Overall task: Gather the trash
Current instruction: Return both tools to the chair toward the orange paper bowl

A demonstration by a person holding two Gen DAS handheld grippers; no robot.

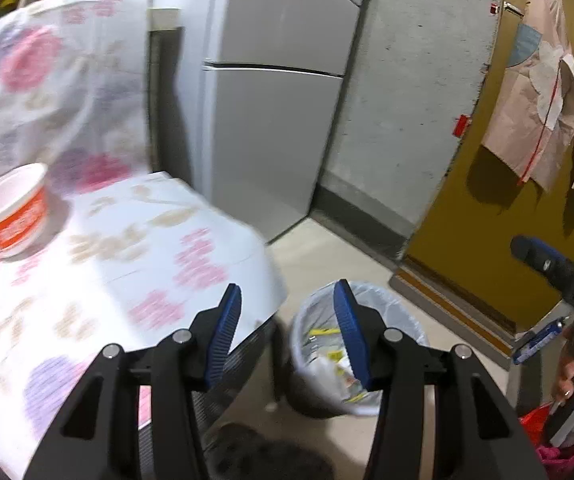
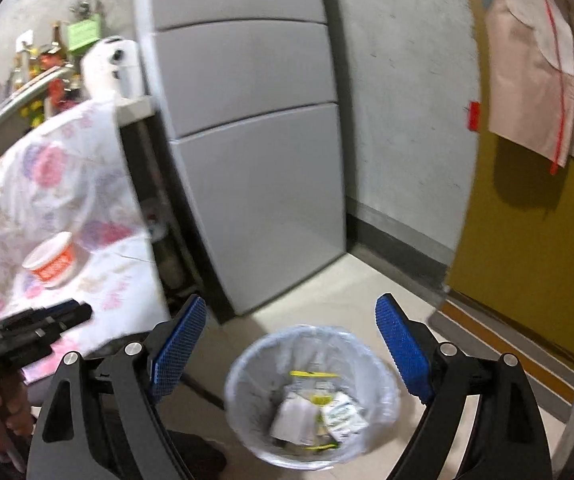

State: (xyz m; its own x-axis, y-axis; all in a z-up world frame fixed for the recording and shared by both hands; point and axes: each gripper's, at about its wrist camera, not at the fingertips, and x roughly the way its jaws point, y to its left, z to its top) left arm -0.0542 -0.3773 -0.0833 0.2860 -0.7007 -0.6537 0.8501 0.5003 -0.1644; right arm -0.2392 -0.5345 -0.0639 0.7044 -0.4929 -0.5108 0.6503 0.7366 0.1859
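Both tools gape empty; orange cup (image 1: 13, 210) stands upright, mouth upward.

Grey multi-door fridge (image 2: 247, 152) stands against bare concrete wall (image 2: 399, 100). Mustard-yellow door (image 2: 527, 260) right, pale pink cloth (image 2: 543, 80) hanging on it. Floral plastic tablecloth (image 1: 135, 264) left; cluttered shelf of bottles (image 2: 43, 64) far left.

The bin (image 2: 311, 396) stands on the floor right of the table (image 2: 99, 280).
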